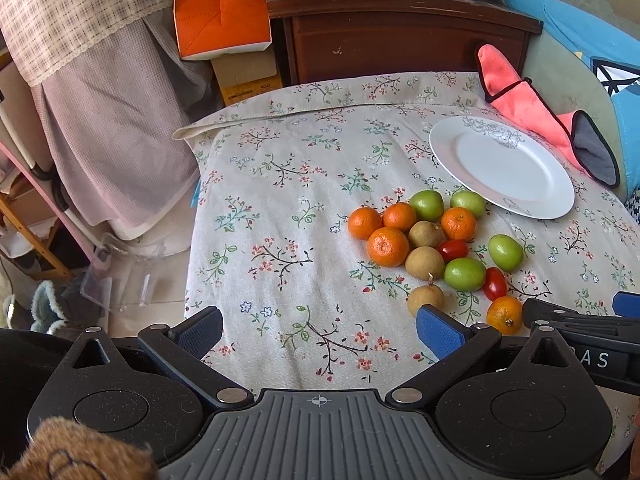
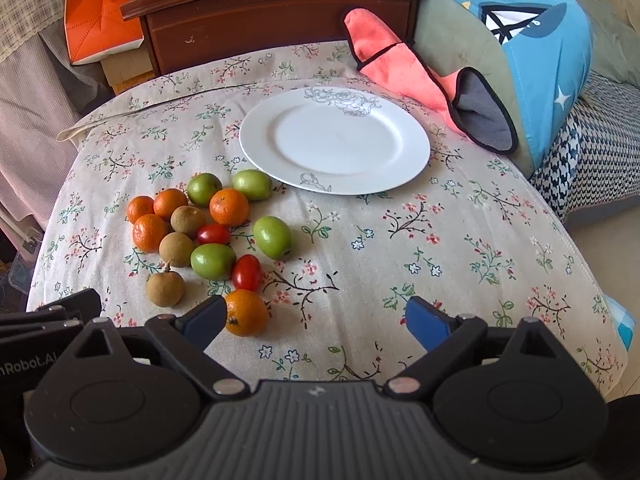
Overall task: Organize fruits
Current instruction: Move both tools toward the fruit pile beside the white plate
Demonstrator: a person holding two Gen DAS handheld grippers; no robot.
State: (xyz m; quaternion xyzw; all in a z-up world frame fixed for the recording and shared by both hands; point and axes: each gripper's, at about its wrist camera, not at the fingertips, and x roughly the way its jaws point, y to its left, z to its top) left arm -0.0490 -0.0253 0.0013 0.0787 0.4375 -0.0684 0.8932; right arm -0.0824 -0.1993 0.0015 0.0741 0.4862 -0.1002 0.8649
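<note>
Floral tablecloth [image 2: 440, 248] covers the table; a wooden cabinet [image 2: 276, 20] stands behind. One white plate [image 2: 412, 160] lies bare, the fruit clustered just beside its near-left edge. Count: five oranges, the nearest [image 2: 245, 313]; four green fruits [image 2: 273, 237]; three brown longans [image 2: 165, 289]; two small tomatoes [image 2: 246, 272]. All small, round, light, liable to roll; tomatoes soft. Take each across its middle. Left gripper [image 1: 320, 328] and right gripper [image 2: 314, 320] stand wide, holding nothing.

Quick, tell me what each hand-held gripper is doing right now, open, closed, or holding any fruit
Left hand-held gripper: open, holding nothing.
Right hand-held gripper: open, holding nothing; the nearest orange sits just beside its left finger, not gripped.
</note>
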